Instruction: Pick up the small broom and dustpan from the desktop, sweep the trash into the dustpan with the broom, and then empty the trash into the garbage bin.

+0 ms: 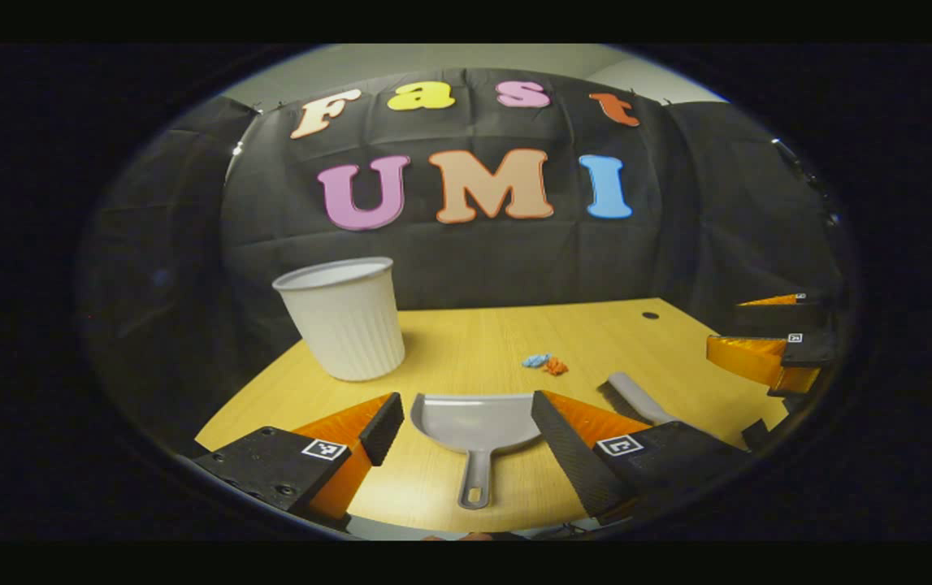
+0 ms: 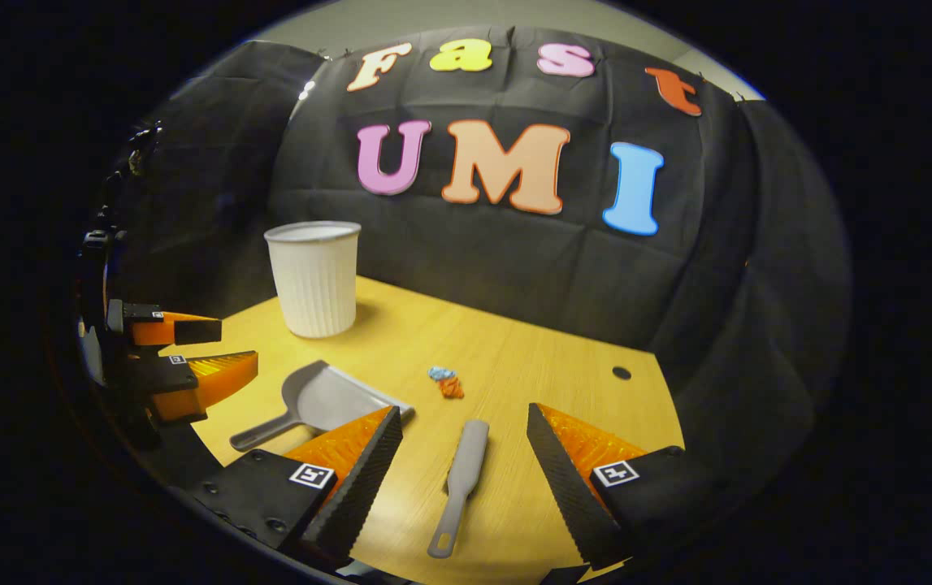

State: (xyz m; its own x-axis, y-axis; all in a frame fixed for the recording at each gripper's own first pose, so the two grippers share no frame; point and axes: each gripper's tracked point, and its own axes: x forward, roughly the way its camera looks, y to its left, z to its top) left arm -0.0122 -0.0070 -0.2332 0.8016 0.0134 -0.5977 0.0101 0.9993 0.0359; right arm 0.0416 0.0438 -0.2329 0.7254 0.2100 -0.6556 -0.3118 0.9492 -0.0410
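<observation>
I can read no text, brand or number on anything here. The only signs are small square black-and-white coded tags, one on top of each of the left gripper [image 1: 468, 431] fingers and the right gripper [image 2: 464, 445] fingers; their patterns are too small to decode.

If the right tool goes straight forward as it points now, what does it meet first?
Most likely the small broom, which lies on the desktop between the open fingers of the right tool. Depth is uncertain.
</observation>
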